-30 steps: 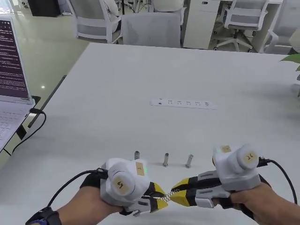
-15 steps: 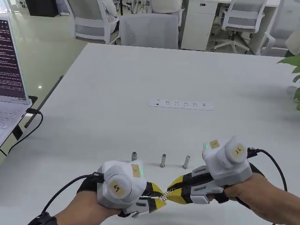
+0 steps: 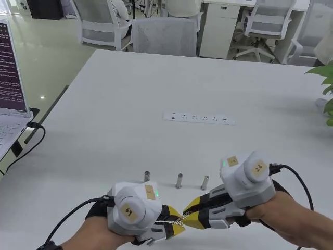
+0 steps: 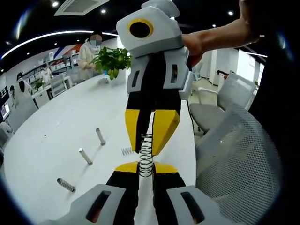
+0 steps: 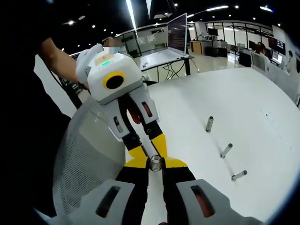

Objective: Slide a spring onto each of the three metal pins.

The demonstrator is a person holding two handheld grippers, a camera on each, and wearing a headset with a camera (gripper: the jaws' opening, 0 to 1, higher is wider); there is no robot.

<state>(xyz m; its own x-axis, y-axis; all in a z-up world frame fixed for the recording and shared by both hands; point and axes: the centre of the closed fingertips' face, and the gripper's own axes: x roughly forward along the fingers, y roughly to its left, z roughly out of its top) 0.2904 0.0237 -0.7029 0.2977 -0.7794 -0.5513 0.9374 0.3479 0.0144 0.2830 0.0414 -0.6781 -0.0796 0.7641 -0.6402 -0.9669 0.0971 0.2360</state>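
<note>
Near the bench's (image 3: 156,78) front edge, the left gripper (image 3: 173,225) and right gripper (image 3: 191,219) each clamp, jaws nearly closed, one end of a spring (image 3: 181,222), near three pins (image 3: 178,180).

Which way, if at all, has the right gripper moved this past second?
Yes: the right gripper drifted slightly left, its body nearer the rightmost pin.

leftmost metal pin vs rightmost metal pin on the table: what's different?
The leftmost metal pin has a coiled spring around its shaft, while the rightmost metal pin is bare. The leftmost pin therefore looks ribbed and thicker, and the rightmost looks smooth and slim. In the head view the leftmost also reads darker and the rightmost shinier. Both stand in the same row on the white table.
</note>
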